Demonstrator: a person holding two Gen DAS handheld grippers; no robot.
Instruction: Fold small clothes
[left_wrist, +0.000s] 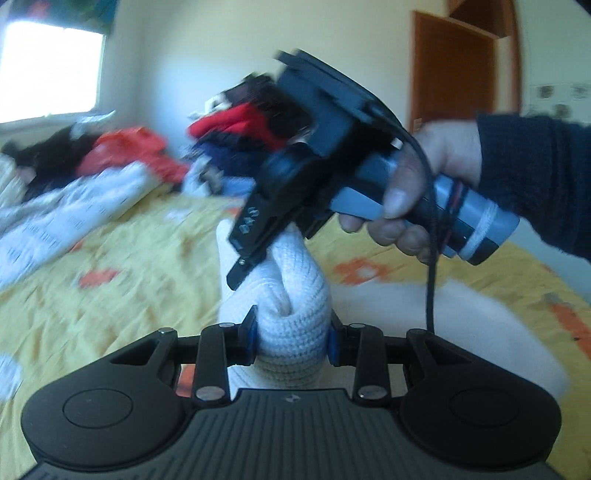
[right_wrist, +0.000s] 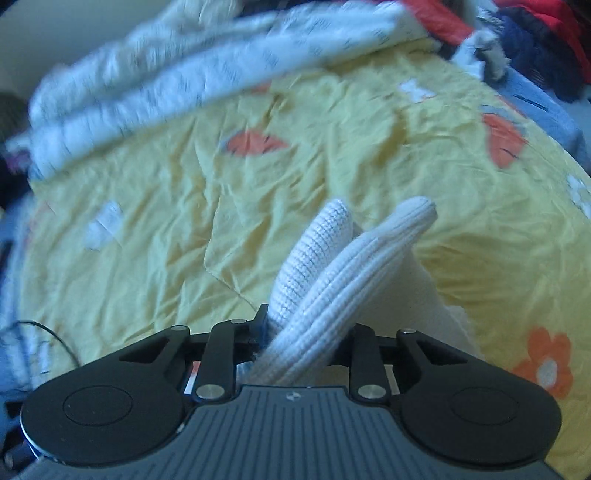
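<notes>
A white knitted garment (left_wrist: 291, 295) is bunched up and held above a yellow flowered bedspread (left_wrist: 110, 302). My left gripper (left_wrist: 291, 339) is shut on its lower end. My right gripper (left_wrist: 258, 258) shows in the left wrist view, tilted down and gripping the same garment's upper end just beyond the left one. In the right wrist view my right gripper (right_wrist: 301, 343) is shut on the white knit (right_wrist: 332, 269), whose two folds stick out past the fingers. The rest of the garment hangs down at the right (left_wrist: 443, 325).
A pile of red, dark blue and black clothes (left_wrist: 240, 136) lies at the far side of the bed. A white printed quilt (right_wrist: 184, 74) and an orange garment (left_wrist: 129, 151) lie to the left. A window is at upper left, a wooden door (left_wrist: 454, 70) at right.
</notes>
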